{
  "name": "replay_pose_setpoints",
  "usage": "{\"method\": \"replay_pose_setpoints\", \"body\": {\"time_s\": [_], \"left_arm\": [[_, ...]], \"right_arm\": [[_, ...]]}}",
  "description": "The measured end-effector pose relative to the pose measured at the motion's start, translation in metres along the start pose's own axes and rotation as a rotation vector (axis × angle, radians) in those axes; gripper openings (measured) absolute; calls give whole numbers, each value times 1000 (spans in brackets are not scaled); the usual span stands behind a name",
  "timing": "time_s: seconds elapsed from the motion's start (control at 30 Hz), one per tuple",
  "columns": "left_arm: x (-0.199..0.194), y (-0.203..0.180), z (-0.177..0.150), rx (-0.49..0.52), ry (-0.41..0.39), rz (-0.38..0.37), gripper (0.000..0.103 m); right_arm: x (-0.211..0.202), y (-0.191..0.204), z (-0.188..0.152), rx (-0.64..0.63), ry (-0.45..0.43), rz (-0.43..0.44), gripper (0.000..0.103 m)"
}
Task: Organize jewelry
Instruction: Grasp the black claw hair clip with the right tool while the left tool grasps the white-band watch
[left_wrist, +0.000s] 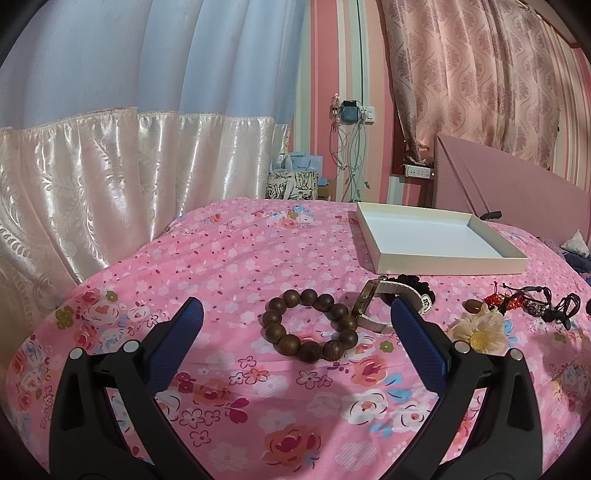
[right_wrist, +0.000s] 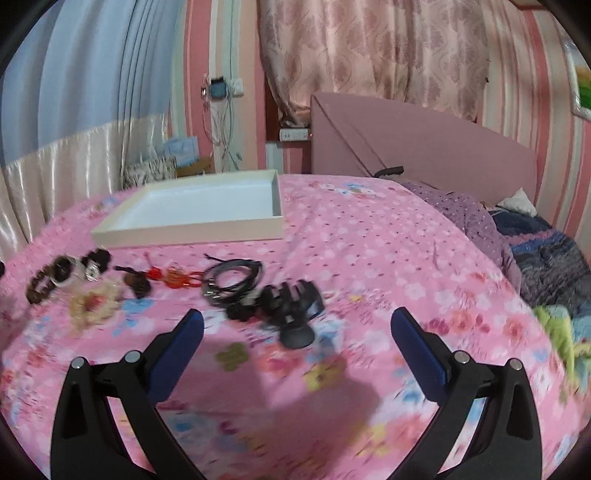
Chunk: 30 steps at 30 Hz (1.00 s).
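Observation:
A brown wooden bead bracelet (left_wrist: 309, 325) lies on the pink floral bedspread, just ahead of my open, empty left gripper (left_wrist: 295, 314). A watch with a white strap (left_wrist: 373, 301) lies to its right, then a cream fabric flower (left_wrist: 480, 328), a red knotted charm (left_wrist: 502, 301) and dark cord bracelets (left_wrist: 546, 304). An empty white tray (left_wrist: 436, 240) sits behind. My right gripper (right_wrist: 295, 321) is open and empty, with a black hair claw (right_wrist: 291, 302) and black cords (right_wrist: 232, 277) just ahead. The tray (right_wrist: 192, 225) lies beyond them. The right wrist view is blurred.
A pink headboard (right_wrist: 424, 147) stands at the back. Purple and dark bedding (right_wrist: 535, 251) is heaped at the right. Curtains (left_wrist: 110, 166) hang along the left. Bags (left_wrist: 291, 181) and hanging cables (left_wrist: 351, 155) are by the striped wall.

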<state>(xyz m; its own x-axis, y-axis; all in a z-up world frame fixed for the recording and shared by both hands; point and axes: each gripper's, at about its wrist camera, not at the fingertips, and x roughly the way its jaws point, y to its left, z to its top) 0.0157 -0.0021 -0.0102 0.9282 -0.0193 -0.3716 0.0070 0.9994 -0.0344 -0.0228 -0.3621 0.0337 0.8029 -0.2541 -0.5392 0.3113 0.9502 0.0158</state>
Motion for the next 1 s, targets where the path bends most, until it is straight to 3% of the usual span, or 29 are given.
{"method": "replay_pose_setpoints", "body": {"time_s": [0.17,0.27,0.37,0.5,0.57,0.73,0.87,0.93,1.0], "left_arm": [[2,-2,1,-4,33,3,100],[15,-6,5,0,131,0,100],[40,-12,9,21,223,-54,100],[57,-24,14,53,204,-81,100],[65,-35,15,97,225,-72,100],[85,-53,22,164,292,-86,100],[105,-64,24,193,326,-77,100],[113,-67,22,199,344,-76,97],[120,-69,18,215,369,-80,85]], "right_arm": [[31,-12,6,1,101,47,97],[40,-13,8,3,129,43,86],[48,-14,10,27,156,62,80],[56,-11,11,22,168,71,72],[60,-11,10,27,178,73,63],[59,-2,10,-18,167,59,51],[57,1,11,-40,166,43,51],[58,-1,11,-28,168,51,51],[58,-4,11,-17,167,55,51]]}}
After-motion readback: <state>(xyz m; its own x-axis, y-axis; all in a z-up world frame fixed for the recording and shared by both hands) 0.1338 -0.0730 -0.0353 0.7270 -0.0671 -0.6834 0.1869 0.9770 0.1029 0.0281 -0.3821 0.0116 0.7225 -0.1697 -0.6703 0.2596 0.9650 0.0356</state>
